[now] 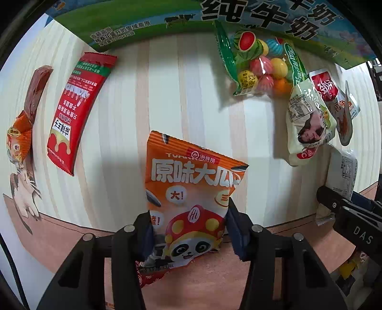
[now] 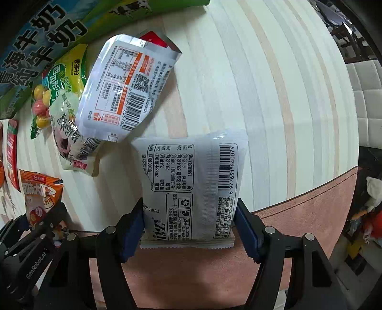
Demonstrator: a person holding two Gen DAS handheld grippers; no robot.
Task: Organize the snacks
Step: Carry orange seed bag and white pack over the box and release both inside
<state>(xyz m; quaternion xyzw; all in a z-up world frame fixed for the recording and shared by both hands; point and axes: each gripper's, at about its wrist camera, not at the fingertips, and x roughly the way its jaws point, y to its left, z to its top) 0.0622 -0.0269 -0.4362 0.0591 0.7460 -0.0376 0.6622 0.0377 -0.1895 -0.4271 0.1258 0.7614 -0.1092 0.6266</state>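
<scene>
An orange sunflower-seed packet point(image 1: 191, 190) with a panda on it stands between the blue pads of my left gripper point(image 1: 188, 229), which is shut on its lower part and creases it. My right gripper point(image 2: 189, 221) is shut on a white packet point(image 2: 191, 181), printed side up with a barcode, both pads against its side edges. The same orange packet point(image 2: 40, 193) shows at the lower left of the right wrist view. Both packets are over the striped cream mat point(image 2: 262, 95), near its front edge.
A red bar wrapper point(image 1: 76, 112) and a brown wrapper point(image 1: 35, 93) lie at left. A bag of coloured gumballs point(image 1: 260, 66), a pale green packet point(image 1: 308, 124) and a silver-white packet point(image 2: 124, 88) cluster below the green milk box point(image 1: 167, 21). A pink border point(image 2: 298, 214) edges the mat.
</scene>
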